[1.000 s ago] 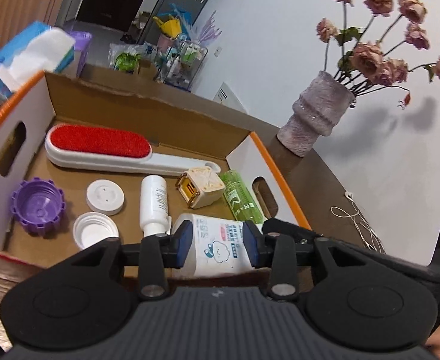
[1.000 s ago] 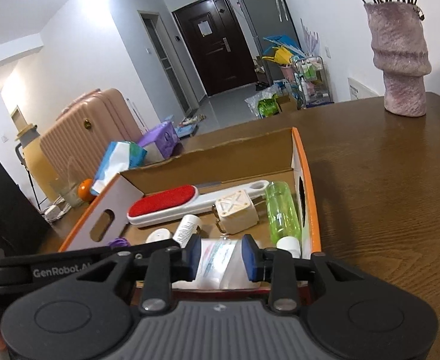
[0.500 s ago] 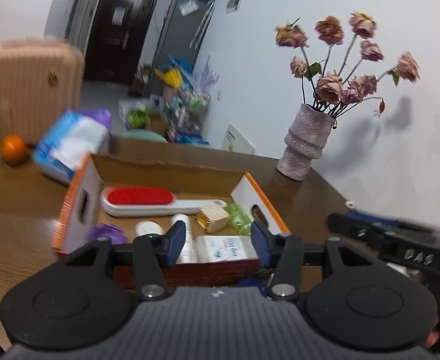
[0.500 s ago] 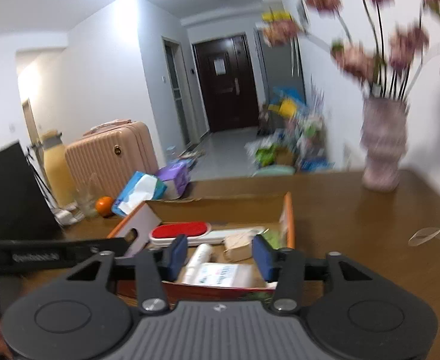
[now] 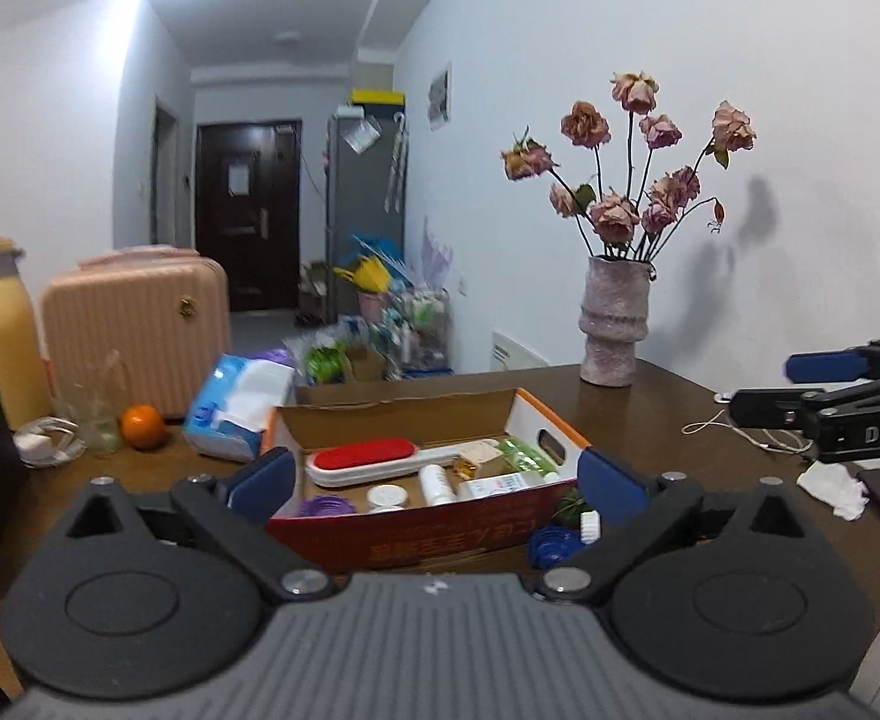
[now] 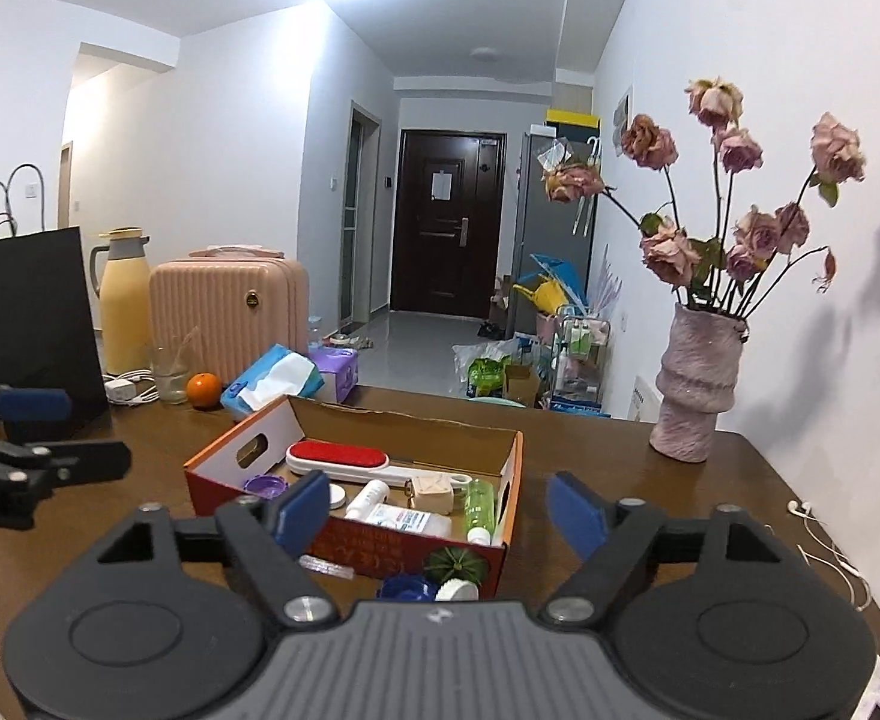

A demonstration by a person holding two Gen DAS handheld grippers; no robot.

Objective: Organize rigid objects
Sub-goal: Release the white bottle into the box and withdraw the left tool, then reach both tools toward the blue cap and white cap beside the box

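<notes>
Left wrist: box (image 5: pixel 440 531) beyond opening left hand-held gripper (image 5: pixel 437 483).

The counter (image 6: pixel 650 480) is dark wood with a smooth, faintly glossy finish. On it the box (image 6: pixel 296 420) is plain matt brown cardboard inside, with a printed red and white outer skin. In it the brush (image 6: pixel 338 457) pairs smooth white plastic with a red napped cloth pad, beside a clear green plastic bottle (image 6: pixel 479 501). At the far right corner the vase (image 6: pixel 695 390) looks rough and grainy. Each hand-held gripper (image 5: pixel 437 483) (image 6: pixel 437 510) is matt black plastic with blue pads and small shiny metal pins.
</notes>
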